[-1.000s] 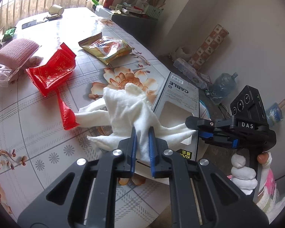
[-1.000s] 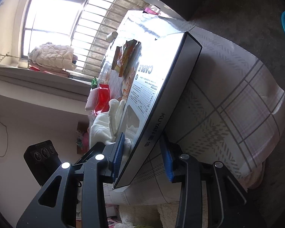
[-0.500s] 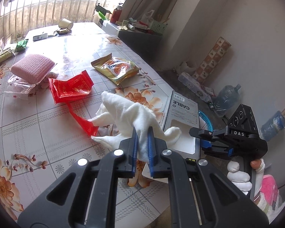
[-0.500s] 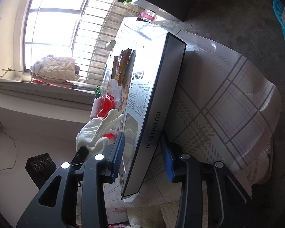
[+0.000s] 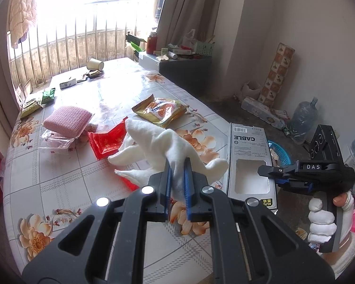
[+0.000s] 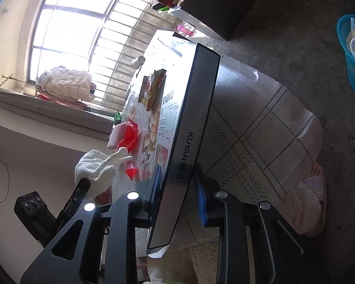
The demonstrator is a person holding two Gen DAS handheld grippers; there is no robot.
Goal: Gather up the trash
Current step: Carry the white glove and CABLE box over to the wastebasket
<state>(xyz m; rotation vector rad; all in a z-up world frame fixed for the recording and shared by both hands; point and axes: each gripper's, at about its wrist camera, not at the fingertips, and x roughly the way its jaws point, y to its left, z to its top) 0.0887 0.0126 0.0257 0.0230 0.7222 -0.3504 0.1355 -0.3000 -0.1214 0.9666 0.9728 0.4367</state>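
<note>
My left gripper (image 5: 177, 177) is shut on a white cloth glove (image 5: 158, 142), held up above the flowered table (image 5: 66, 182). A flat grey box marked CABLE (image 5: 250, 156) lies at the table's right edge, partly overhanging it. A gloved hand holds my right gripper (image 5: 269, 175) at that edge. In the right wrist view the right gripper (image 6: 177, 187) straddles the box (image 6: 189, 123) by its thin side. Its jaws are closing and both pads now meet the box. A red wrapper (image 5: 108, 142) and a yellow snack packet (image 5: 161, 110) lie on the table beyond the glove.
A pink knitted pad (image 5: 67, 120), a clear plastic bag (image 5: 56, 139), green packets (image 5: 47, 95) and a paper cup (image 5: 95, 64) lie farther back. A blue basket (image 6: 352, 54) stands on the floor to the right. A slippered foot (image 6: 312, 201) is near the tablecloth's corner.
The left gripper has risen and tilted up, lifting the glove off the table. The right gripper's jaws have narrowed from a clear gap to touching the box.
</note>
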